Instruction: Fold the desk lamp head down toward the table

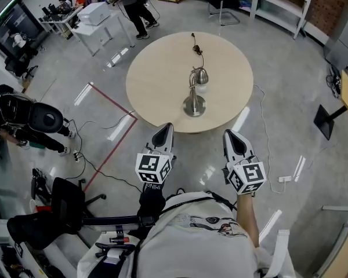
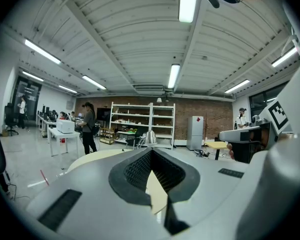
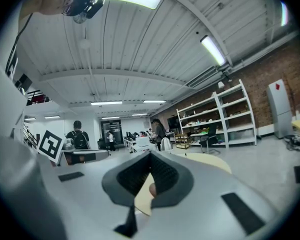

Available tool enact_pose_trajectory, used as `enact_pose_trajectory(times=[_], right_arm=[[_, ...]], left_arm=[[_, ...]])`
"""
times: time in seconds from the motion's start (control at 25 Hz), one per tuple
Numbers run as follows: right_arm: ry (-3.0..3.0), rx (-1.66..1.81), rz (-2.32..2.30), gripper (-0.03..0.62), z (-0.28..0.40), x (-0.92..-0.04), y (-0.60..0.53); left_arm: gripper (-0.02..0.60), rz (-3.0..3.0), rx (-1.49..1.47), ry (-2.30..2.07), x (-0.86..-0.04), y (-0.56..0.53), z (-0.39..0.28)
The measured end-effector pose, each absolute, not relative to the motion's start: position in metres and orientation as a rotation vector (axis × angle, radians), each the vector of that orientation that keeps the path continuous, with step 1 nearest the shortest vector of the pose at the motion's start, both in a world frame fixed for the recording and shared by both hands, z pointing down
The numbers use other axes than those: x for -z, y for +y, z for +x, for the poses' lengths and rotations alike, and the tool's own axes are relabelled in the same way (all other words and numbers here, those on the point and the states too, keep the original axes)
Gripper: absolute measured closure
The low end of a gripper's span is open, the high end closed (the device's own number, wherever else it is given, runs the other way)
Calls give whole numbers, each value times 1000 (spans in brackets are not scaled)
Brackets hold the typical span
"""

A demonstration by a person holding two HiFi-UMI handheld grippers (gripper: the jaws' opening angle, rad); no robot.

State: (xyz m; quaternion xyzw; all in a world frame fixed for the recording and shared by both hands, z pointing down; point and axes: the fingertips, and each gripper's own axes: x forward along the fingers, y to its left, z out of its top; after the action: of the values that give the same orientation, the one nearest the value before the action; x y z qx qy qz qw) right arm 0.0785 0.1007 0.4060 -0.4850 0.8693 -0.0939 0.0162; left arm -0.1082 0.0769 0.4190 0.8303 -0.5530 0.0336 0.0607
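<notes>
A silver desk lamp (image 1: 194,94) stands upright in the middle of the round beige table (image 1: 156,80), its bell-shaped head (image 1: 202,76) above a round base. Its black cord (image 1: 195,45) runs to the far edge. Both grippers hover short of the table's near edge, pointing at it. My left gripper (image 1: 165,131) is shut and holds nothing; its own view shows the lamp head (image 2: 150,138) just beyond the closed tips (image 2: 151,150). My right gripper (image 1: 231,135) is also shut and holds nothing, and in its view the lamp head (image 3: 165,144) sits past the tips (image 3: 150,154).
A red tape line (image 1: 113,106) and cables cross the floor left of the table. A power strip (image 1: 285,179) lies on the floor at the right. Office chairs (image 1: 37,117) stand at the left. A person (image 1: 133,4) stands by a white table (image 1: 95,22) far back. Shelving (image 1: 278,2) lines the back wall.
</notes>
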Motion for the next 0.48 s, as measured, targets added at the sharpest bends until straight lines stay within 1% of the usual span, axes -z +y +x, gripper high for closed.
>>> enact_pose_trajectory(times=[0.48], right_arm=[[2761, 411, -1429, 594, 103, -439, 111]], left_arm=[[583, 2470, -168, -1675, -443, 82, -71]])
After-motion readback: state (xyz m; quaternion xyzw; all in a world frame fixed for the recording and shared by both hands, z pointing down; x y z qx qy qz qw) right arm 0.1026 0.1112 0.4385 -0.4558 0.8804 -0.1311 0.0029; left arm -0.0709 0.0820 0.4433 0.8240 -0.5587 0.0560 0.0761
